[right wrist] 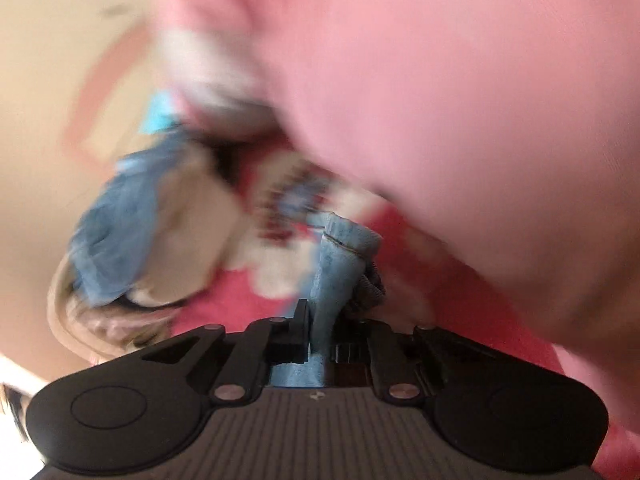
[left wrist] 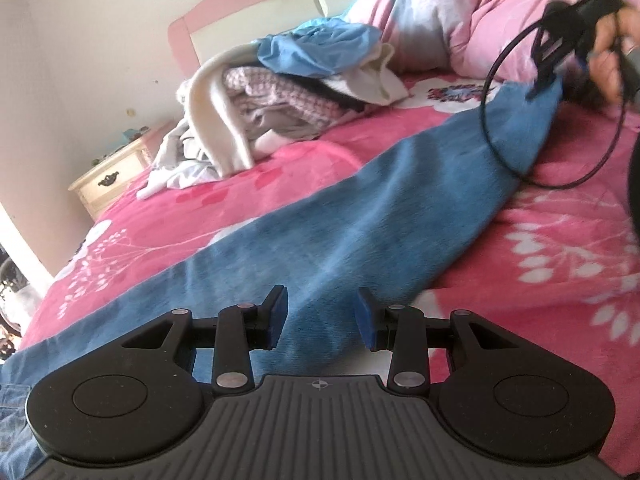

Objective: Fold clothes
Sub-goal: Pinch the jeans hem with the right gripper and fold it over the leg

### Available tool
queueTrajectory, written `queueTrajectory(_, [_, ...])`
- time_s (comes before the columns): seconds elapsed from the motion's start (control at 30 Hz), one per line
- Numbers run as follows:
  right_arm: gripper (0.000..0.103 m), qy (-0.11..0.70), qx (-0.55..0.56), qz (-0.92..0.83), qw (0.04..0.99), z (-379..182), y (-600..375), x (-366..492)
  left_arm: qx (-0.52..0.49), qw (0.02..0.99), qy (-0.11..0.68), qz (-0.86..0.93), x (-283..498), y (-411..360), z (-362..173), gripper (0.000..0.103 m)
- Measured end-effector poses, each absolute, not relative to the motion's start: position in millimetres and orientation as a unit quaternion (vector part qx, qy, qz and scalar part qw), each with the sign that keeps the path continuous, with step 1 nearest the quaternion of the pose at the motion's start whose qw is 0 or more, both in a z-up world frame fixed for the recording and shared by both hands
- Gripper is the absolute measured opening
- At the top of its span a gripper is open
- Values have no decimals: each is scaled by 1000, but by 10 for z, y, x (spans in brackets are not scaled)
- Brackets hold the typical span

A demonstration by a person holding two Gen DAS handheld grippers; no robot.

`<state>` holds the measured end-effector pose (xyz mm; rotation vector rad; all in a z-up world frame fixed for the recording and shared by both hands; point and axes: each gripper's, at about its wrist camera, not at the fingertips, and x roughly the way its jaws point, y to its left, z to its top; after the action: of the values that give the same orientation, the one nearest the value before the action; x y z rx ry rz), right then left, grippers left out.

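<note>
Gripping blue jeans stretched across a pink floral bed.
Left gripper (left wrist: 322, 316) hangs above the jeans (left wrist: 340, 216), jaws apart and empty; farther right, the right gripper (right wrist: 320, 320) is clamped on a hem of the jeans.

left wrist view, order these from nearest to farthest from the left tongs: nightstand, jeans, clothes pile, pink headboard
1. jeans: right under and ahead of the open left tongs, stretching up-right.
2. clothes pile: mid-bed, ahead and left of centre.
3. nightstand: off the bed's left edge, beside the pile; close to call against it.
4. pink headboard: against the wall, behind the pile.
</note>
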<state>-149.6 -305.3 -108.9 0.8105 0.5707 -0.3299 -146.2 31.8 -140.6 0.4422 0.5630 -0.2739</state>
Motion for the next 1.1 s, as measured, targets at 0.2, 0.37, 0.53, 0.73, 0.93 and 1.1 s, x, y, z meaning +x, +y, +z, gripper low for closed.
queueTrajectory(0.2, [11,270,93,53,957,-554,-2030,-1237,212,928,276,-133,-1417,360,-1431,37])
queueTrajectory(0.37, [45,380,-153,182,894,-917,-1018,-1144,207,929,277,-133,-1430,393,-1452,37])
queueTrajectory(0.53, [61,391,-182,232,872,-825,-853,-1431,206,929,277,-132,-1426,394,-1477,37])
queueTrajectory(0.73, [61,360,-143,218,896,-314,-1240,-1524,207,929,274,-135,-1424,404,-1476,37])
queueTrajectory(0.93, [50,370,-251,216,868,-600,-1041,-1350,187,934,269,-142,-1404,368,-1411,37])
queueTrajectory(1.1, [38,393,-315,259,824,-1042,-733,-1246,182,932,268,-162,-1362,254,-1384,37])
